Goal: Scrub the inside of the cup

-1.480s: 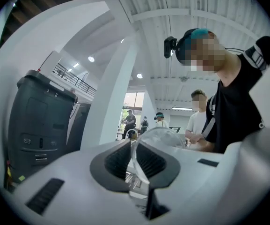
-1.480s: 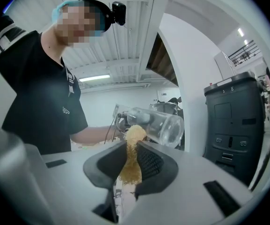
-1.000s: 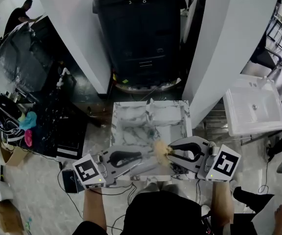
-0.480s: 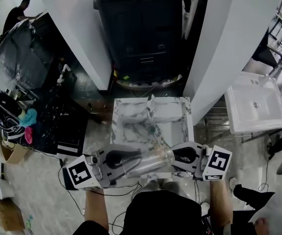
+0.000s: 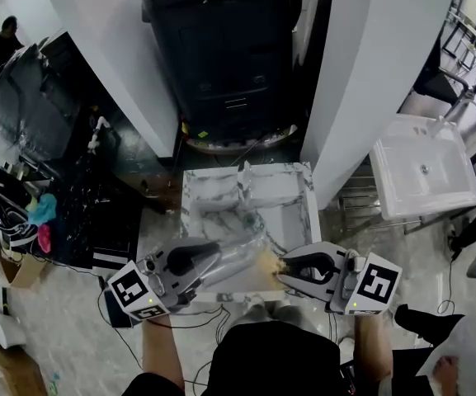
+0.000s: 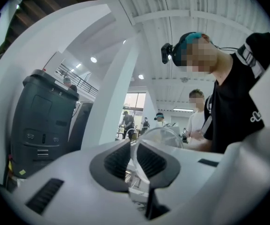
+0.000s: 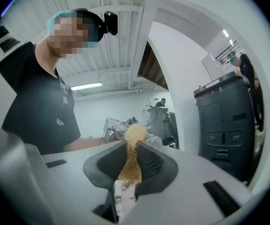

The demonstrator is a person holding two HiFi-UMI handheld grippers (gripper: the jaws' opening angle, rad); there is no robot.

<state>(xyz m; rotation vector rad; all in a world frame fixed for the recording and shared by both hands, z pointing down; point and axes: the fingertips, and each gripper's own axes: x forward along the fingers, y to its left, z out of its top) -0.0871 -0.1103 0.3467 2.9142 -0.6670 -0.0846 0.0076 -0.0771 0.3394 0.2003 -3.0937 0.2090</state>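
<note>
In the head view a clear plastic cup (image 5: pixel 239 256) lies on its side over the marble table's near edge, mouth to the right. My left gripper (image 5: pixel 218 260) is shut on its wall; in the left gripper view the cup (image 6: pixel 162 136) rises from between the gripper's (image 6: pixel 135 162) dark pads. My right gripper (image 5: pixel 282 264) is shut on a tan scrub sponge (image 5: pixel 268 260), whose tip sits at the cup's mouth. The right gripper view shows the sponge (image 7: pixel 134 137) sticking out of the closed jaws of that gripper (image 7: pixel 131 165).
A small marble-patterned table (image 5: pixel 213 198) stands below the grippers. Behind it is a large black bin (image 5: pixel 221 48) between two white pillars. A white sink (image 5: pixel 423 176) is at the right, dark clutter at the left. People stand in the background.
Half a second ago the sponge was pushed deep into the cup. Now the right gripper has drawn back to the right and the sponge shows at the cup's mouth. Both grips hold.
</note>
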